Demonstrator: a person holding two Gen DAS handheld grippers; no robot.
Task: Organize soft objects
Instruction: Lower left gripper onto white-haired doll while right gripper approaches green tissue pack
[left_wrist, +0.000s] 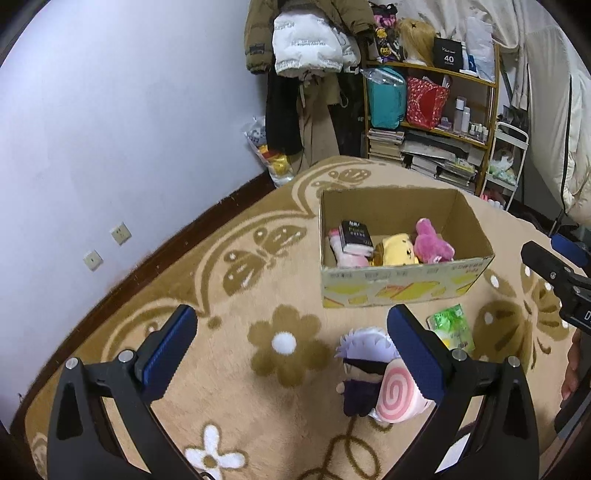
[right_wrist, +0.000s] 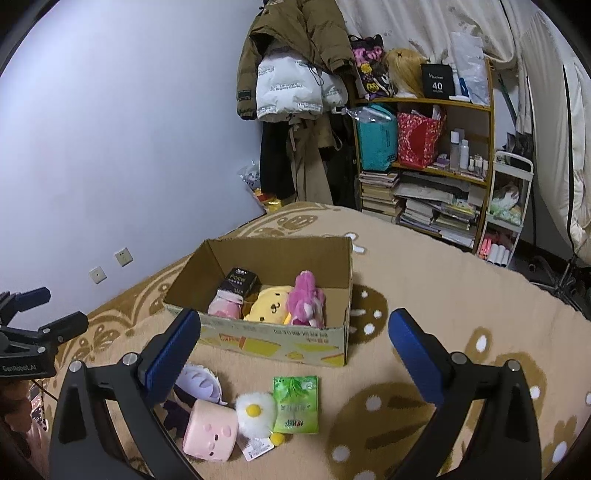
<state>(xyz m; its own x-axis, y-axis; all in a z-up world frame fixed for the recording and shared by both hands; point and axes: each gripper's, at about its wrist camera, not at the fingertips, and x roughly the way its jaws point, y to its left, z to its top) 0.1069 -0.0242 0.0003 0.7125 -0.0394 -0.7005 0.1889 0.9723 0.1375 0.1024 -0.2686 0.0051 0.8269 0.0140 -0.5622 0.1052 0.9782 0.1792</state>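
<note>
Pink roll plush (left_wrist: 397, 400) lies on the rug (left_wrist: 229, 354) before the box (left_wrist: 399, 286), beside a doll (left_wrist: 364, 365), just under the left gripper (left_wrist: 291, 345), the nearer one. Both grippers' jaws stand apart, empty; right gripper (right_wrist: 295, 349) hovers nearer the box.

A lived-in home bedroom: hanging coats (right_wrist: 295, 74), crammed bookshelf (right_wrist: 424, 166), patterned blanket (right_wrist: 443, 277).

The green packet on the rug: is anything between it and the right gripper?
Nothing visible. The green packet lies uncovered on the rug below the open right gripper, with only the egg plush touching its left edge.
</note>
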